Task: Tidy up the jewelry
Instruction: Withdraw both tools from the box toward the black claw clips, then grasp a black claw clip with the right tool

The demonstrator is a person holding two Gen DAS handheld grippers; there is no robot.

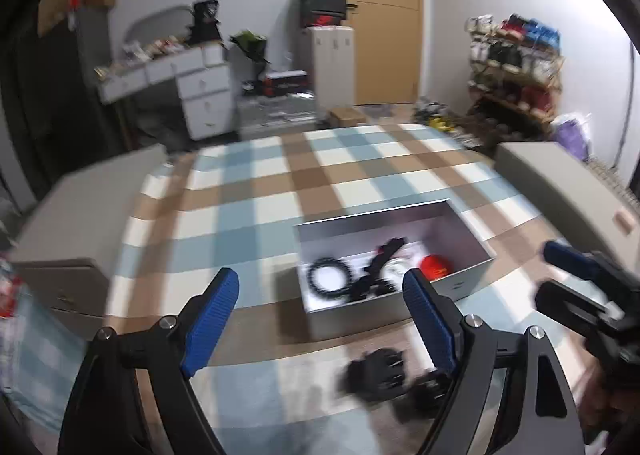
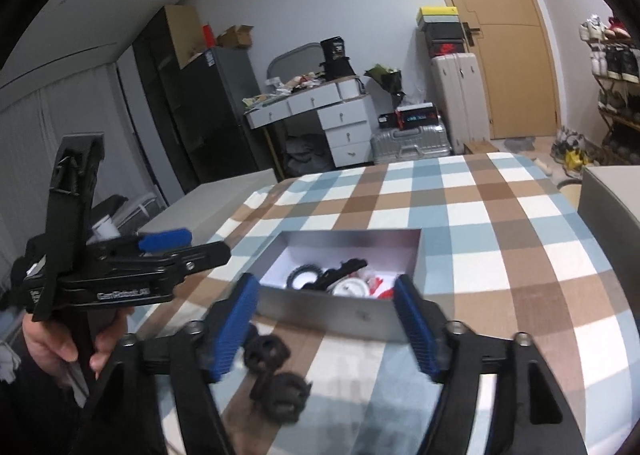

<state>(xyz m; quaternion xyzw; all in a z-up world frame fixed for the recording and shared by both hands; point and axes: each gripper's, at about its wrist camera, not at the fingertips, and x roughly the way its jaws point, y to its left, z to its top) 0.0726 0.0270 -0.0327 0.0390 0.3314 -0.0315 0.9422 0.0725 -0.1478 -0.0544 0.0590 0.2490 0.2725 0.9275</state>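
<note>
Both tools were spread wide and held nothing: the left tool [image 1: 320,323] and the right tool [image 2: 326,329]. A black bracelet [image 2: 276,373] lay on the checked bed [image 2: 520,239], just near the box [image 2: 332,309]. It looked light and bumpy; pinching one round end seemed best.

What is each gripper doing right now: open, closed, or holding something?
Left gripper: open, holding nothing.
Right gripper: open, holding nothing.
</note>
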